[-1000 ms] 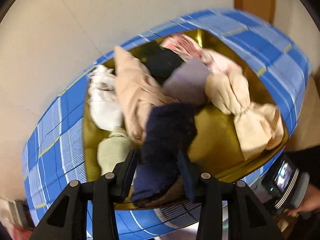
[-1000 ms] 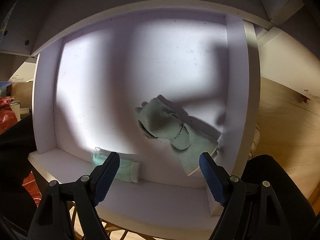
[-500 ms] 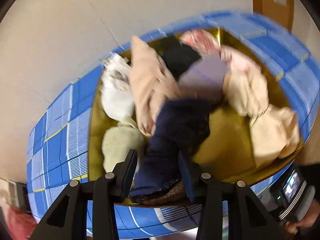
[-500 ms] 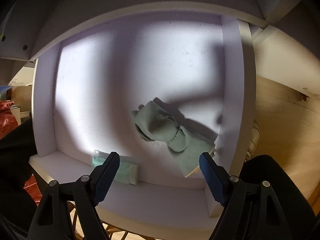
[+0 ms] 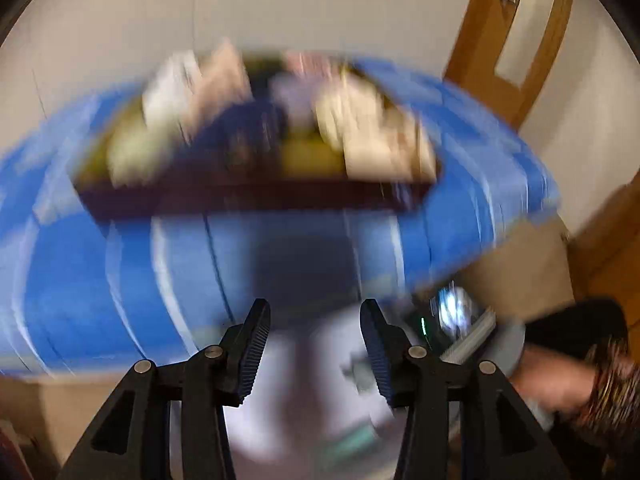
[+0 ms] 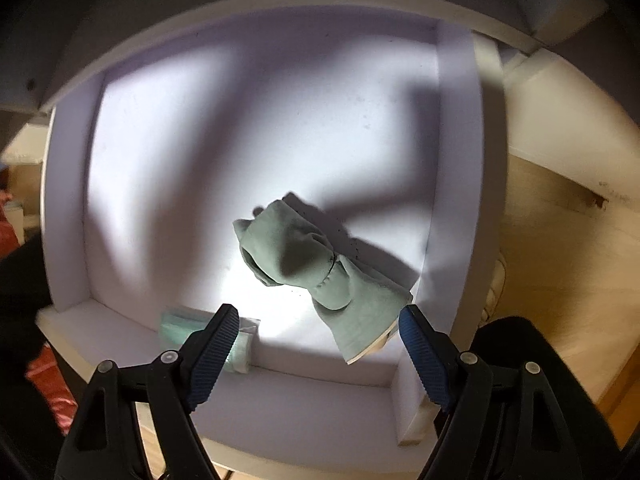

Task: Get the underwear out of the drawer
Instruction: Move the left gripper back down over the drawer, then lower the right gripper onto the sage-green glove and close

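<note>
A pale green underwear piece (image 6: 304, 252) lies crumpled on the floor of the white drawer (image 6: 456, 160). My right gripper (image 6: 318, 312) hangs open just above its near end, pointing straight down and touching nothing. The left wrist view is badly blurred. My left gripper (image 5: 314, 308) has its jaws opening with nothing between them. It sits in front of the blue checked fabric box (image 5: 100, 272). A navy garment (image 5: 244, 128) rests inside that box among several pale clothes.
A folded mint-green packet (image 6: 176, 326) lies against the drawer's front wall, by my right gripper's left finger. A wooden door frame (image 5: 516, 40) stands behind the box. A person's hand (image 5: 560, 384) shows at the right. Wooden floor (image 6: 560, 260) lies right of the drawer.
My left gripper let go of the navy garment, which stays in the box. It drew back and down, so the box now sits higher in view. The right gripper stays still.
</note>
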Available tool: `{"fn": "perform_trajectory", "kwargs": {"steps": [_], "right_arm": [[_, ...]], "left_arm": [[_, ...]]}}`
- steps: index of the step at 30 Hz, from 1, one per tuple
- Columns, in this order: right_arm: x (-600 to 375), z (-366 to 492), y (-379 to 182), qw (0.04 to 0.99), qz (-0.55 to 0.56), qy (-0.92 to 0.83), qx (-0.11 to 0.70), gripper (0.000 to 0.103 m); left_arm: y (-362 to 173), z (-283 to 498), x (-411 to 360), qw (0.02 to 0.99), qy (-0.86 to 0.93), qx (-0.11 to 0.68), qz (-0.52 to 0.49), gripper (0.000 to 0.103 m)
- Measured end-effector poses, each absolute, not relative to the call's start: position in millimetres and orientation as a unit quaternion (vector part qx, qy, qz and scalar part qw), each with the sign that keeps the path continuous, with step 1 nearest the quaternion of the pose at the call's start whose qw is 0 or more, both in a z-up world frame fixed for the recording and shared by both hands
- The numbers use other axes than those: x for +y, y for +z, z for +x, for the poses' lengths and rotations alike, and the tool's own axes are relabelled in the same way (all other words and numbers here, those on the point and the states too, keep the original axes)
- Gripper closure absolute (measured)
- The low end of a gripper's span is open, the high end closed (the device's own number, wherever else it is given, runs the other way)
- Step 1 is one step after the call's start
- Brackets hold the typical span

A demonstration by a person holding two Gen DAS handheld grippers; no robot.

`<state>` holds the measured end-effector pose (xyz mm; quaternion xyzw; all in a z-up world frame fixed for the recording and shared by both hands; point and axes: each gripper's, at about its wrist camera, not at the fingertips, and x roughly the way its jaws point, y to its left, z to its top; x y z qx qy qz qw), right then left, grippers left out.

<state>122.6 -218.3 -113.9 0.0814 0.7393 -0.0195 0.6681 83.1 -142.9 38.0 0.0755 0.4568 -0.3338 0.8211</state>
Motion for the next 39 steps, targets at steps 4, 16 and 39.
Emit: {"fn": "perform_trajectory", "kwargs": {"steps": [4, 16, 39], "right_arm": [[-204.8, 118.4, -123.8, 0.665, 0.016, -0.008, 0.747, 0.02], [-189.4, 113.1, -152.7, 0.643, -0.087, -0.005, 0.761, 0.026], [-105.3, 91.9, -194.4, 0.587, -0.125, 0.15, 0.785, 0.015]], "left_arm": [[-30.1, 70.3, -146.6, 0.767, -0.333, 0.542, 0.085, 0.056], [-116.7, 53.2, -168.6, 0.693, -0.31, 0.624, 0.182, 0.056], [-117.0, 97.1, -85.7, 0.733, -0.183, 0.655, 0.016, 0.056]]}}
